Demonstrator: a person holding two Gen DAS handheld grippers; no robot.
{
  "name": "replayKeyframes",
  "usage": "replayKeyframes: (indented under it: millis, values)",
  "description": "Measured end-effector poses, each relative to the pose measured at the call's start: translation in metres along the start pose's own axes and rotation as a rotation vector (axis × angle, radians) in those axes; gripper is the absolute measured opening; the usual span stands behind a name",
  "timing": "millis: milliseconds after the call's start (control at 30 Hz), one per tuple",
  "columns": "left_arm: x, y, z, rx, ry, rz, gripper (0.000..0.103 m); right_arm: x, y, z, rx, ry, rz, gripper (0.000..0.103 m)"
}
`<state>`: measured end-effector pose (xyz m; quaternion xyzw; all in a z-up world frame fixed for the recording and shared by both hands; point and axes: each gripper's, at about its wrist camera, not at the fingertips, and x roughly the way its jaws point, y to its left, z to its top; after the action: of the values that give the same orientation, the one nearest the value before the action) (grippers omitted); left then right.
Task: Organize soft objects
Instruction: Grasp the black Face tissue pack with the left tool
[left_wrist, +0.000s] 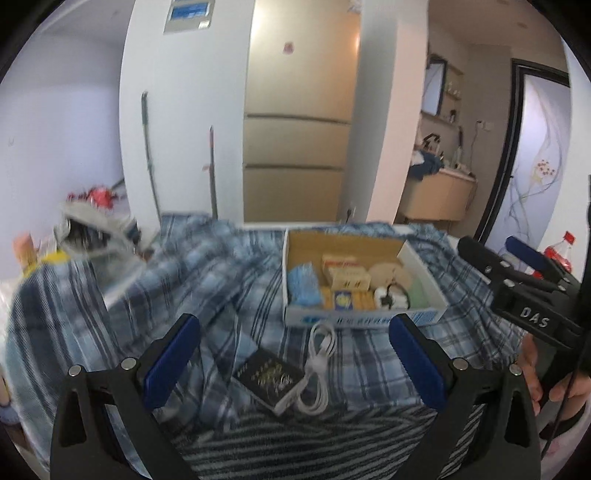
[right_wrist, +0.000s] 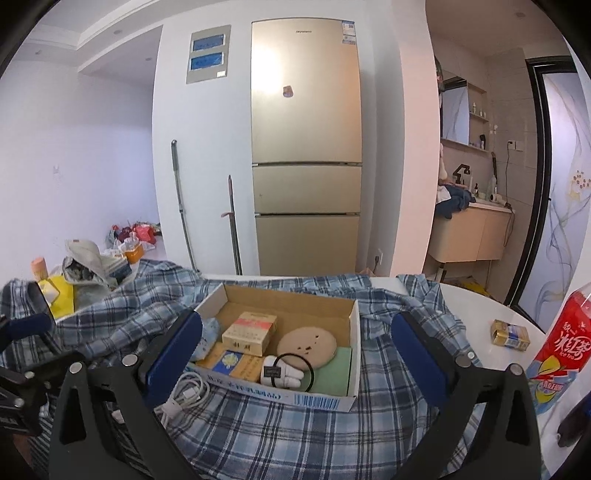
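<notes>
A blue plaid shirt (left_wrist: 221, 280) (right_wrist: 258, 424) lies spread and rumpled over the table. On it stands an open cardboard box (left_wrist: 286, 280) (right_wrist: 354, 332) holding small cartons, a blue soft bundle (left_wrist: 303, 284) (right_wrist: 208, 336), a round beige pad (right_wrist: 306, 345), a green cloth (right_wrist: 332, 373) and a white charger (right_wrist: 280, 373) with a black band. A white cable (left_wrist: 317, 365) (right_wrist: 188, 391) and a black booklet (left_wrist: 266, 376) lie in front of the box. My left gripper (left_wrist: 295, 354) (right_wrist: 33, 308) hangs open above the cable and booklet. Facing the box, my right gripper (right_wrist: 297, 350) (left_wrist: 491, 245) is open and holds nothing.
A red iced tea bottle (right_wrist: 557, 347) (left_wrist: 557, 251) and a small gold pack (right_wrist: 509, 334) stand on the bare white table (right_wrist: 472, 306) at the right. Bags and clutter (right_wrist: 85, 269) crowd the far left edge. A tall fridge (right_wrist: 306, 147) stands behind.
</notes>
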<state>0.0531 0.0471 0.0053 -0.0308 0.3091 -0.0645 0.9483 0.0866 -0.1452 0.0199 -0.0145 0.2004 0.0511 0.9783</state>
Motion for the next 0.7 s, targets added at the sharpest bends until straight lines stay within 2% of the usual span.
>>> replayKeyframes:
  millis: [67,133,167,267,333,433,500,567,700]
  values:
    - [0.014,0.005,-0.004,-0.042,0.060,0.030,0.103,0.002,0.002,-0.004,-0.011,0.003,-0.006,0.102]
    - [0.030,0.013,-0.007,-0.100,0.134,0.041,0.094,0.005,0.005,-0.008,-0.024,0.010,-0.010,0.102]
    - [0.041,0.017,-0.009,-0.135,0.193,0.044,0.086,0.006,0.005,-0.009,-0.028,0.014,-0.012,0.102]
    - [0.060,0.025,-0.013,-0.189,0.283,0.046,0.079,0.009,0.006,-0.015,-0.044,0.018,-0.028,0.102]
    - [0.069,0.027,-0.015,-0.210,0.312,0.066,0.079,0.011,0.008,-0.018,-0.063,0.021,-0.043,0.102]
    - [0.079,0.031,-0.015,-0.243,0.359,0.056,0.078,0.014,0.010,-0.020,-0.083,0.033,-0.051,0.102]
    - [0.088,0.034,-0.019,-0.271,0.399,0.048,0.070,0.016,0.010,-0.022,-0.083,0.044,-0.048,0.102]
    - [0.094,0.035,-0.022,-0.283,0.428,0.044,0.067,0.016,0.010,-0.022,-0.083,0.048,-0.046,0.102]
    - [0.100,0.034,-0.026,-0.275,0.440,0.071,0.067,0.017,0.009,-0.022,-0.081,0.053,-0.048,0.102]
